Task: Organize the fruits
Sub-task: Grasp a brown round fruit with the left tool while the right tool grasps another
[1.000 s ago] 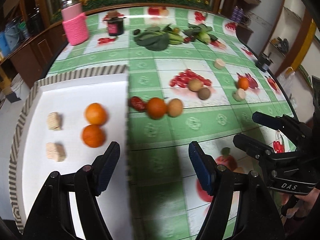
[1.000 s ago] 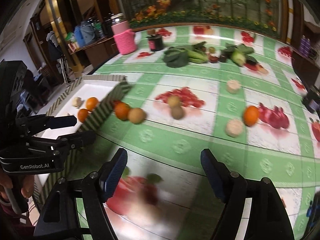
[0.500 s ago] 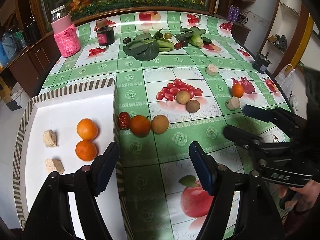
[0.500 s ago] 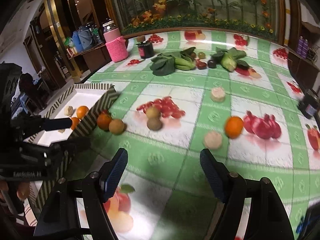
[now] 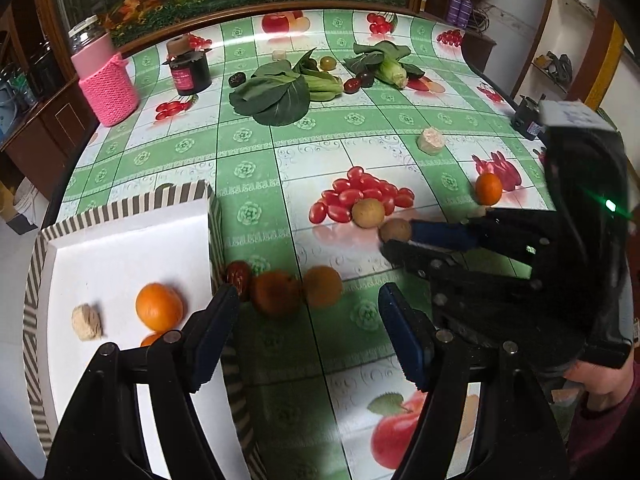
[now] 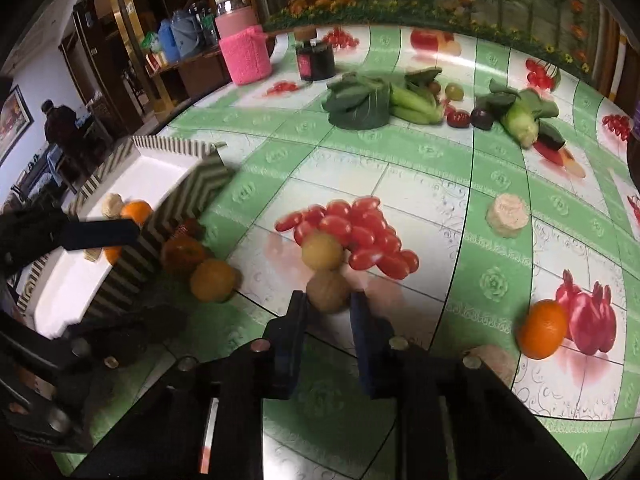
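A: Brown round fruit (image 5: 395,230) sits at the tips of the right gripper (image 5: 394,240) in the left wrist view, right of the striped tray (image 5: 120,210). Left gripper (image 5: 308,332) is spread wide, empty, hovering over the tablecloth (image 5: 256,152) just short of the date, orange and brown fruit by the tray wall.

B: Right wrist view?

A: Brown round fruit (image 6: 328,290) lies between the fingertips of the right gripper (image 6: 329,307), centred, dead ahead. No long axis, it's round. Jaws narrowed around it; contact looks likely, but blur hides it. Yellower fruit (image 6: 322,251) touches it just beyond. Right hand is clearly nearer; tray (image 6: 176,146) is off to its left.
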Demonstrator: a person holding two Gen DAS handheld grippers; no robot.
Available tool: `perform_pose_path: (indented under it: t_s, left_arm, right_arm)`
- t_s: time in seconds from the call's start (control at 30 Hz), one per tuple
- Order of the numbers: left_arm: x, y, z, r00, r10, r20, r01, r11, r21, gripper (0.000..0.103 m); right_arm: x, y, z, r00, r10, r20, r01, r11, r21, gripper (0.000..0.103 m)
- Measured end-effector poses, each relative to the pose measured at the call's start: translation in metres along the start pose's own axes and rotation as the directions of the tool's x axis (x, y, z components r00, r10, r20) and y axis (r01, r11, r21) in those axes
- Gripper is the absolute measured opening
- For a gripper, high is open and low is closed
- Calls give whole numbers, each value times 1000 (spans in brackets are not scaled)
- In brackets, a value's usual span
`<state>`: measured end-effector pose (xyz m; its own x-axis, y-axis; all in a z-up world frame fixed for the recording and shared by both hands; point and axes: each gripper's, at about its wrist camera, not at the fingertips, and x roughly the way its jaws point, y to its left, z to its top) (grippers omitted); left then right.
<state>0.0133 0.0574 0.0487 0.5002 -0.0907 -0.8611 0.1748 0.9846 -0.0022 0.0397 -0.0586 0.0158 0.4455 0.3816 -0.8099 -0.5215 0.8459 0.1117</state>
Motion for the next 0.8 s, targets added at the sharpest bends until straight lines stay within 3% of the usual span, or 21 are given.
perform_pose_path:
  t_s: [0.17, 0.57, 0.67, 0.8]
  left_arm:
    - [10, -4, 16, 1000, -12, -5, 13, 1000, 17, 72]
    - [46, -30, 41, 998, -34, -45, 39, 995, 95, 71]
    - [50, -35, 42, 998, -36, -44, 41, 992, 118, 59]
    - [61, -39, 43, 997, -47, -67, 56, 989, 134, 23]
  right_arm:
    - [-20, -11, -6, 999, 0, 54, -2, 999, 41, 23]
    - [-34, -49, -26, 998, -14, 58, 5, 989, 151, 23]
    - [-34, -51, -26, 998, -6, 59, -3, 988, 157, 23]
    - [-33, -51, -28, 998, 3, 60, -12, 987, 159, 23]
